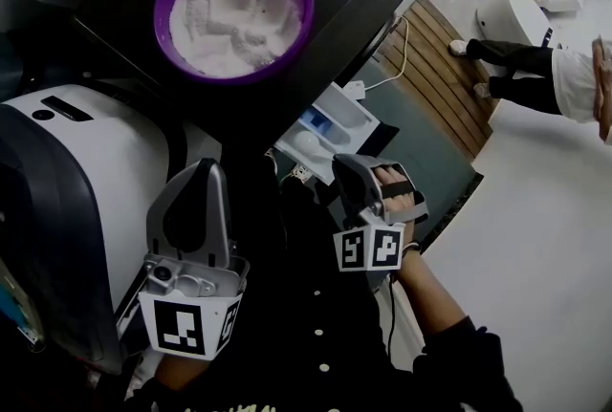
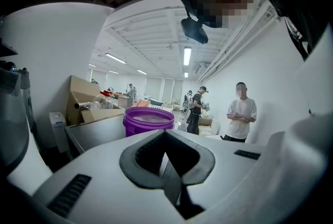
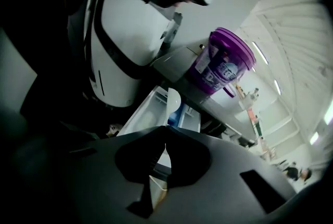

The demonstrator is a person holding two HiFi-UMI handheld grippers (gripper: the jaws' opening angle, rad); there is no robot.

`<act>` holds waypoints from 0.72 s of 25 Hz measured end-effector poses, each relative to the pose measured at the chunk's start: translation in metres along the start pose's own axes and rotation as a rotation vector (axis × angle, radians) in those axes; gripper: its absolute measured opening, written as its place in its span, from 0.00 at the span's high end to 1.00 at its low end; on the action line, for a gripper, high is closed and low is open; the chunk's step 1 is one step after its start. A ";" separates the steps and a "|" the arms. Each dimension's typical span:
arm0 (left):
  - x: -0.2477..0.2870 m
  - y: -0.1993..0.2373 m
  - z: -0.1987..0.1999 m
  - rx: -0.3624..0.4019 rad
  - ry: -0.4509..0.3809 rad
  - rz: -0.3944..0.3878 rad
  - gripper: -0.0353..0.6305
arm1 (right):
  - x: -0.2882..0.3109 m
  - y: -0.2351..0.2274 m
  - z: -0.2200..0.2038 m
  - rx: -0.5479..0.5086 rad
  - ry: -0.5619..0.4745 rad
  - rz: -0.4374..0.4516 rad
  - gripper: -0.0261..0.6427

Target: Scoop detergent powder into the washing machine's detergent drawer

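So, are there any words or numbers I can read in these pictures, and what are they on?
No text here is clear enough to quote.
Purple detergent tub: its side label carries print, but it is too blurred to read.
Left claw's marker cube and right claw's marker cube: black-and-white square patterns, not words or numbers.
Nothing else shows any lettering.

Dim, heavily shadowed head view, near foreground almost black; white glare off the detergent powder (image 1: 234, 13) and right-hand floor (image 1: 545, 257). Bright ceiling strip lights (image 2: 187, 55) in left gripper view, edges fisheye-bent. Right gripper view murky, soft, underexposed.
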State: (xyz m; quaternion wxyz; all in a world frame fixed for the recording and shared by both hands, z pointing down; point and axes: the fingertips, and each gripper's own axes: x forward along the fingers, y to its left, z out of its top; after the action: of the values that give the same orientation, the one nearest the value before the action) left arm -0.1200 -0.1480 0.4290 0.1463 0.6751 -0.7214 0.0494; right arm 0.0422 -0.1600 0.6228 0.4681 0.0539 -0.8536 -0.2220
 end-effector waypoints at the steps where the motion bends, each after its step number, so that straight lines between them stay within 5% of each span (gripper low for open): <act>1: 0.000 0.000 0.001 0.000 0.000 0.001 0.94 | -0.002 -0.003 0.001 0.082 -0.013 0.029 0.91; 9: 0.002 -0.001 0.033 0.015 -0.054 -0.012 0.94 | -0.044 -0.042 0.026 0.621 -0.275 0.162 0.92; 14: 0.002 -0.002 0.066 0.027 -0.113 -0.021 0.94 | -0.097 -0.104 0.061 0.857 -0.545 0.064 0.91; 18: 0.000 -0.003 0.095 0.055 -0.171 -0.032 0.94 | -0.143 -0.157 0.080 0.905 -0.677 -0.098 0.91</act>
State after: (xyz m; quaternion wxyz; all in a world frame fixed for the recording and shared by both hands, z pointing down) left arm -0.1310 -0.1740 0.3381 0.0662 0.6921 -0.7187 0.0091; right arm 0.0380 -0.2315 0.4077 0.0875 0.2145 -0.9627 0.1397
